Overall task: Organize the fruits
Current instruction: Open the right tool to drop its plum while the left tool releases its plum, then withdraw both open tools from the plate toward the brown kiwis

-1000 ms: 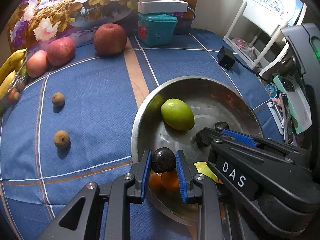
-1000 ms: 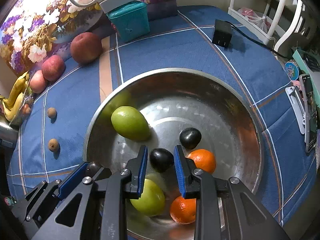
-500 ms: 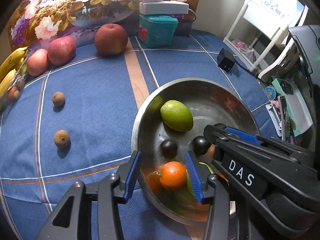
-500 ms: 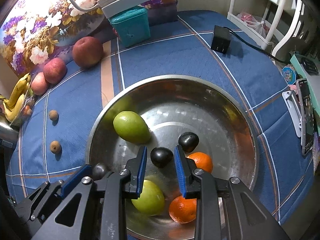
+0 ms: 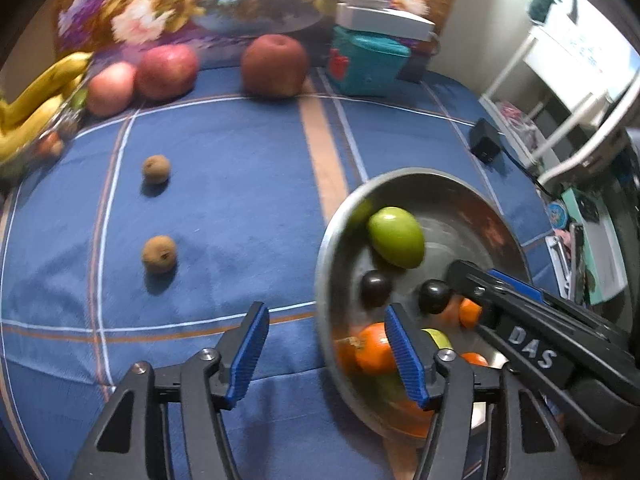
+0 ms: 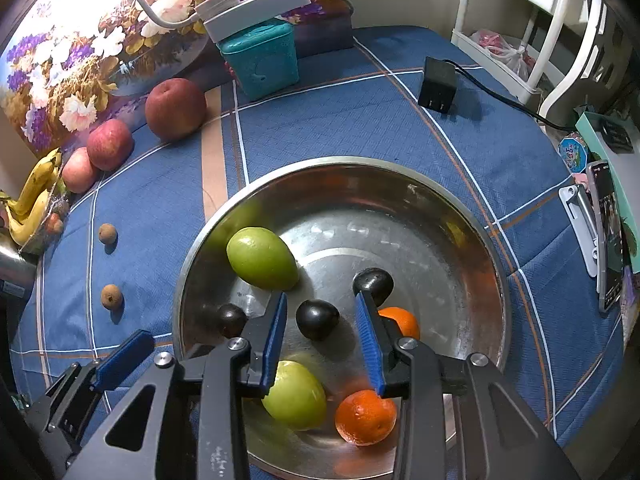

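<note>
Inside round steel bowl [image 6: 460,208], your right tongs [image 6: 320,334] are just opening, freeing small dark plum [image 6: 317,319]; left tongs [image 5: 326,354] are spreading empty, nearer two brown kiwis [image 5: 159,254].

The right claw [image 6: 322,334] hangs over a round steel bowl [image 6: 440,208] on a desk covered by a blue checked cloth [image 6: 320,120]. Its blue-padded jaws have just been opening; a small dark oval plum [image 6: 317,319] lies on the bowl floor between them, touching neither pad. A second dark plum [image 6: 374,282] sits just far-right of it, a third [image 6: 231,319] at the left wall. Also inside are a large green mango [image 6: 262,258] far-left, a round green fruit [image 6: 296,396] near, and two oranges [image 6: 366,416] [image 6: 402,320]. The left claw [image 6: 120,360] shows at the near left, outside the rim.
</note>
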A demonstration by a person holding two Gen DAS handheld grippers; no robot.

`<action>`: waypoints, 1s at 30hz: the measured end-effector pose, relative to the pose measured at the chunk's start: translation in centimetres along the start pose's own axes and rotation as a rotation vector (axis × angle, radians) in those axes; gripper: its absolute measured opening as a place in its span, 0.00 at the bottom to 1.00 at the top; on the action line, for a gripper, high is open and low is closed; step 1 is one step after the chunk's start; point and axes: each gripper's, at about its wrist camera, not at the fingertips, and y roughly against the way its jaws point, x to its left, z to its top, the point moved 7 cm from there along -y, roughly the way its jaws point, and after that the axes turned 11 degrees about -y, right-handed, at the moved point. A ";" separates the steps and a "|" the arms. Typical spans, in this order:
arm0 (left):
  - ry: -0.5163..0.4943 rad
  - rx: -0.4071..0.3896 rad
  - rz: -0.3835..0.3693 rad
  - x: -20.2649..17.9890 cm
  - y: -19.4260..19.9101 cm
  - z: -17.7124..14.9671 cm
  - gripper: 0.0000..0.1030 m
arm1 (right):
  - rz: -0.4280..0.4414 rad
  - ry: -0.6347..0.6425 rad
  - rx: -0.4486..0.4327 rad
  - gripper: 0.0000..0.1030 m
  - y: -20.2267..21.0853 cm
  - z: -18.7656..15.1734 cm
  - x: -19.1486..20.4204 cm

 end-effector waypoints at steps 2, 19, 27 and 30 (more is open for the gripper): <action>0.034 0.011 0.023 1.0 0.0 -0.2 0.68 | -0.001 0.002 0.000 0.36 0.0 0.0 0.0; 0.348 -0.021 0.187 11.3 2.1 -2.1 0.97 | 0.019 0.056 0.002 0.60 0.3 -0.9 2.5; 0.406 -0.048 0.246 14.3 3.3 -2.9 1.00 | 0.024 0.082 -0.007 0.81 0.4 -1.0 3.2; 0.413 -0.046 0.264 15.0 3.4 -2.9 1.00 | 0.030 0.089 -0.014 0.85 0.5 -1.1 3.4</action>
